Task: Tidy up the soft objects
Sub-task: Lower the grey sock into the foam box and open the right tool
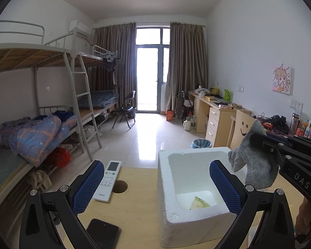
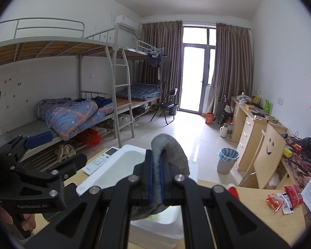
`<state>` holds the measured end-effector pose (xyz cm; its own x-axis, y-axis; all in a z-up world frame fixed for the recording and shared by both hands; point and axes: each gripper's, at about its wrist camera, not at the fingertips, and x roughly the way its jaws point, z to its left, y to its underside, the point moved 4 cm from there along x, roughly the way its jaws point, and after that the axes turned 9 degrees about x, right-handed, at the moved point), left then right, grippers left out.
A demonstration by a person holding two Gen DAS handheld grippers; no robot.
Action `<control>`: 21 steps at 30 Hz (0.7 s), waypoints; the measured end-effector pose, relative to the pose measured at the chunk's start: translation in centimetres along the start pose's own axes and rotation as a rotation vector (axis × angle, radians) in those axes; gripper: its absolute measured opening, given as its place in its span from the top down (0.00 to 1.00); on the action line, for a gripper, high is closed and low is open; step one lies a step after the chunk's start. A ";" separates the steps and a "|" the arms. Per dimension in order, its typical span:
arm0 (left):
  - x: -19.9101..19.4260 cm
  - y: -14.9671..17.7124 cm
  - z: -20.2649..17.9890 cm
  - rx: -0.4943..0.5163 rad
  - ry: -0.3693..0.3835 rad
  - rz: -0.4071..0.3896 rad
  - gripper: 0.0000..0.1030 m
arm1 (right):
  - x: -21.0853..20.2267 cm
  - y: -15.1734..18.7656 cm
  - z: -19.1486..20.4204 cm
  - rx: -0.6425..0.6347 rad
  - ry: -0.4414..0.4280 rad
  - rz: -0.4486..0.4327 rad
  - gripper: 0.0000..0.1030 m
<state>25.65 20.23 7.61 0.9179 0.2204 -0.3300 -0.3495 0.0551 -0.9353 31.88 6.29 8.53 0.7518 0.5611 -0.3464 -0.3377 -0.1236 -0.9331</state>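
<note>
Your right tongs [image 2: 155, 178] are clamped on a grey knitted sock [image 1: 253, 161], which hangs limp beside the right rim of the foam box [image 1: 165, 186], above the table [image 1: 139, 217]. Its ribbed fabric loops over the blue pads [image 2: 150, 178]. Your left tongs [image 1: 156, 188] stand wide apart, gripping nothing, with the box's front left corner between them. Inside the white, grainy, square-walled box lies a pale yellow-green item [image 1: 199, 203], too unclear to identify. Left of the box lie a white remote [image 1: 107, 180] and a dark phone [image 1: 102, 233]; a round hole [image 1: 120, 186] pierces the table.
</note>
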 end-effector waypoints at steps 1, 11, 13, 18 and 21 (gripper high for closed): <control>-0.1 0.1 0.2 0.001 -0.008 -0.002 0.01 | 0.2 0.0 0.2 0.000 -0.005 0.002 0.92; -0.4 0.8 1.7 -0.012 -0.044 0.018 0.01 | 2.0 0.1 1.2 0.005 -0.034 0.028 0.92; -0.4 0.8 1.8 -0.006 -0.050 0.018 0.01 | 2.3 0.2 1.1 0.008 -0.033 0.031 0.92; -0.6 0.9 2.0 -0.009 -0.055 0.017 0.01 | 2.6 0.2 1.2 0.007 -0.030 0.039 0.92; -0.5 1.1 2.0 -0.008 -0.054 0.021 0.01 | 2.7 0.1 0.9 0.014 -0.013 0.035 0.92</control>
<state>24.40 22.17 7.03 0.8986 0.2738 -0.3428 -0.3671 0.0417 -0.9292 33.36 8.58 7.60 0.7324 0.5669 -0.3771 -0.3713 -0.1317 -0.9191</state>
